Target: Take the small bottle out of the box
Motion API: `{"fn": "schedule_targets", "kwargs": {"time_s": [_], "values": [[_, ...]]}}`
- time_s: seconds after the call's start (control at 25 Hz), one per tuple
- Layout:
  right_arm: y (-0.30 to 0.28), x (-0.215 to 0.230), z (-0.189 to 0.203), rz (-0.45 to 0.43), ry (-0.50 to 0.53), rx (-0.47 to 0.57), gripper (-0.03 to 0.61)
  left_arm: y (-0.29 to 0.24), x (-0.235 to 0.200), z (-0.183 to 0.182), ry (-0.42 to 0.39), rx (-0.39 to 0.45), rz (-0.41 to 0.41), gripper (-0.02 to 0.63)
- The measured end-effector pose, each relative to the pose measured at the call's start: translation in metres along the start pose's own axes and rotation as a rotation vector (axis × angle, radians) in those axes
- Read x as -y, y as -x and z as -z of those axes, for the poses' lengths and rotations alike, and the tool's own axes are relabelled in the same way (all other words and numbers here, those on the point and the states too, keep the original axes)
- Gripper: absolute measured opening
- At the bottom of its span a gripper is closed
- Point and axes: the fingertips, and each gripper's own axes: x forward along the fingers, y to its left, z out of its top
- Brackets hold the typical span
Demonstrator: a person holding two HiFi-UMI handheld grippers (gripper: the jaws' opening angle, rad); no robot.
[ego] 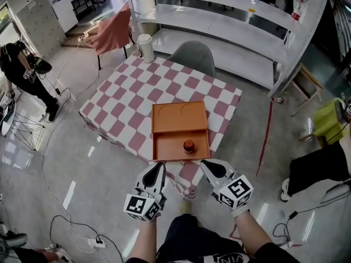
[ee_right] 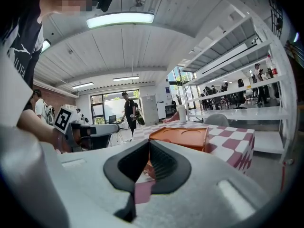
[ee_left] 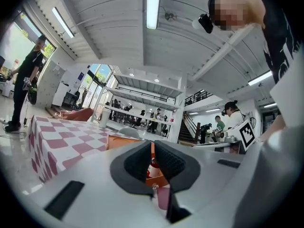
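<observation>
Both claws, the left gripper (ego: 159,167) and the right gripper (ego: 205,164), are pressed together and hang side by side just off the near edge of the table (ego: 118,100), which has a pink and white checked cloth. 1 grey chair (ego: 192,56), 1 white cup (ego: 145,47) and long white shelves (ego: 230,21) are at the far side, and a person (ego: 22,70) stands far off to the left. On the table lies the orange box (ego: 164,147), wide open, and the small bottle (ego: 188,145) stands inside it, right of the middle, with the low front wall between it and the claws.
</observation>
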Motion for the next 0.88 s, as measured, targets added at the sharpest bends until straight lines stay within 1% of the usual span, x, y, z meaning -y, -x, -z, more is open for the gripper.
{"fn": "schedule_targets", "kwargs": {"time_s": [0.2,0.44,0.64,0.88], "values": [[-0.013,0.005,0.001,0.017,0.016,-0.017,0.015,-0.010,-0.010,0.009,0.023,-0.026,0.017,0.028],[-0.025,0.012,0.006,0.035,0.057,-0.047,0.026,-0.023,-0.013,0.016,0.021,-0.049,0.037,0.028],[-0.035,0.015,0.007,0.030,0.085,-0.076,0.038,-0.027,-0.015,0.022,0.021,-0.060,0.035,0.028],[-0.047,0.027,0.012,0.026,0.109,-0.116,0.064,-0.034,-0.019,0.031,0.010,-0.094,0.022,0.028]]}}
